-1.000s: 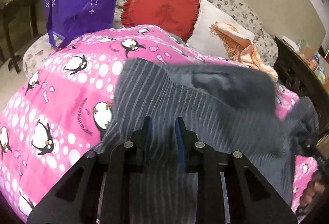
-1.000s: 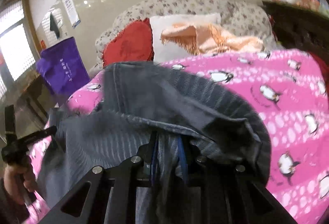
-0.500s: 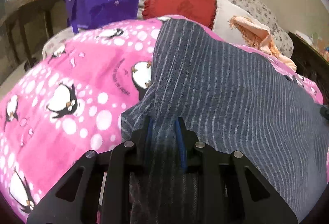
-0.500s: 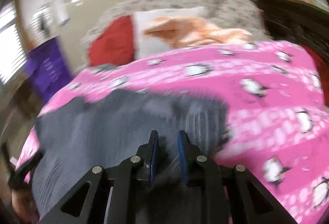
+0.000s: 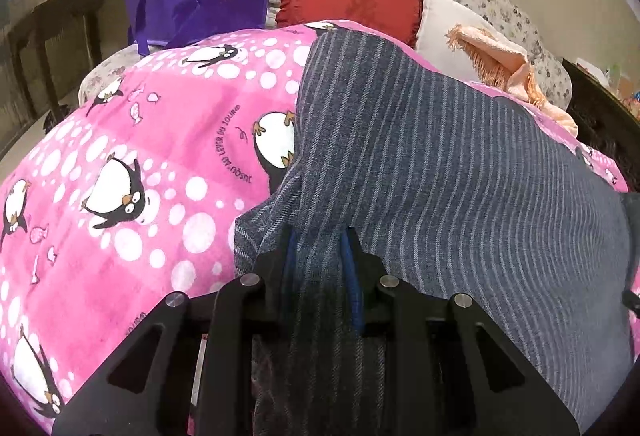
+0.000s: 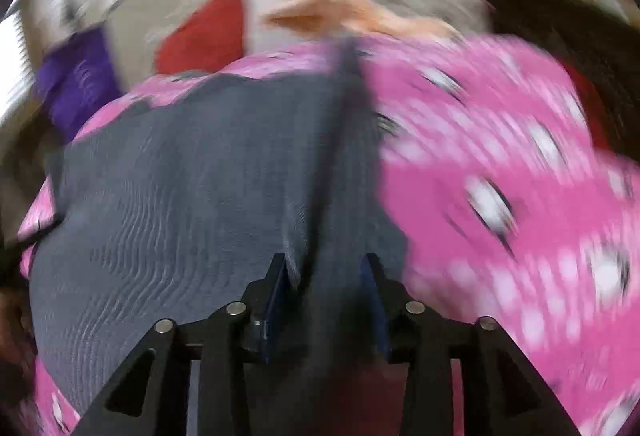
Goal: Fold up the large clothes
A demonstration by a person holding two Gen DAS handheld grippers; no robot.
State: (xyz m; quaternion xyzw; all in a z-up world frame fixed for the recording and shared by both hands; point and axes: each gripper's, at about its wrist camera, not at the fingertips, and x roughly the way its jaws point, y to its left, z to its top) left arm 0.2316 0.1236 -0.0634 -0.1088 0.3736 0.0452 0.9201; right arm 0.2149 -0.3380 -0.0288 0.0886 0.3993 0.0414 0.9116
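A pink penguin blanket (image 5: pixel 132 155) is spread wide, and the grey striped garment (image 5: pixel 440 175) is laid flat across it. A bunched fold of that cloth is pinched by the left gripper (image 5: pixel 319 256). The right gripper (image 6: pixel 326 276) has just been opening, cloth lying loosely between its parted pads

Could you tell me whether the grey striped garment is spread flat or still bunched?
Mostly spread: the grey striped garment lies across the pink blanket, bunched only inside the left gripper.
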